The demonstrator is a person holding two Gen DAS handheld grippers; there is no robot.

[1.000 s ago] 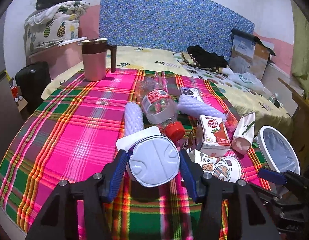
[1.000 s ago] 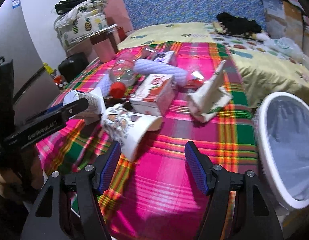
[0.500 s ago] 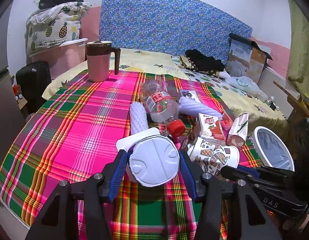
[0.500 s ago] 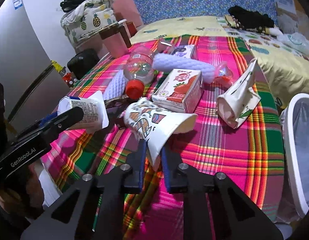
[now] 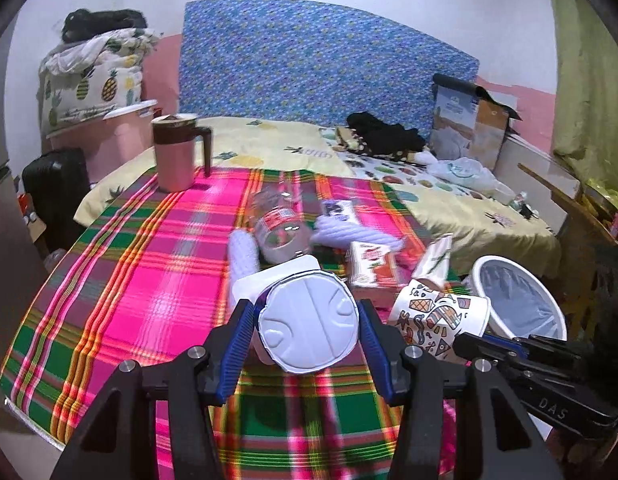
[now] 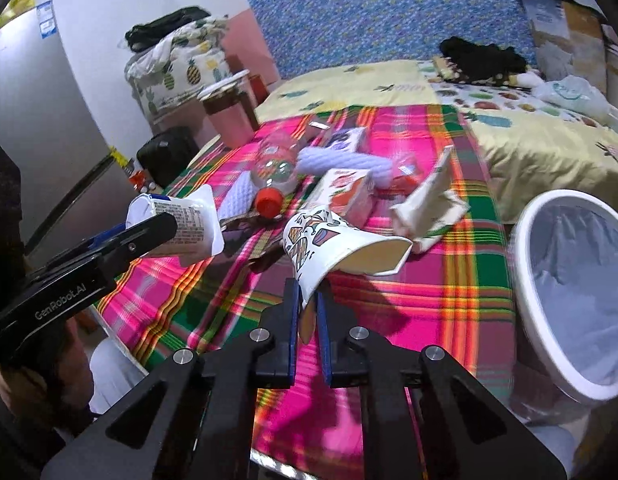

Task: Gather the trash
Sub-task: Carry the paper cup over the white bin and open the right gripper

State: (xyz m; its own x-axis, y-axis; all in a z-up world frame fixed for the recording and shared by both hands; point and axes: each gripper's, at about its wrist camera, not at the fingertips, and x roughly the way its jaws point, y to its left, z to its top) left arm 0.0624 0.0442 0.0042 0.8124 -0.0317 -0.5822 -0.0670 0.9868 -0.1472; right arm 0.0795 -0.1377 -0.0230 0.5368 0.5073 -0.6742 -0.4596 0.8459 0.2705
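The right claw [image 6: 307, 316] pinches the rim of a patterned paper cup [image 6: 341, 246], lifted above the table [image 6: 461, 300] beside the white bin [image 6: 525, 280]. The left claw [image 5: 307, 344] clamps a white yogurt tub [image 5: 305, 320].

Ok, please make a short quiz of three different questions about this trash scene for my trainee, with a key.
1. True or false: the right tongs are shut on the rim of the patterned paper cup.
2. What do the left tongs hold? A) the clear bottle B) the white yogurt cup C) the pink mug
3. Fill in: the white bin stands at the table's ____ side in the right wrist view.

Key: 1 true; 2 B; 3 right.
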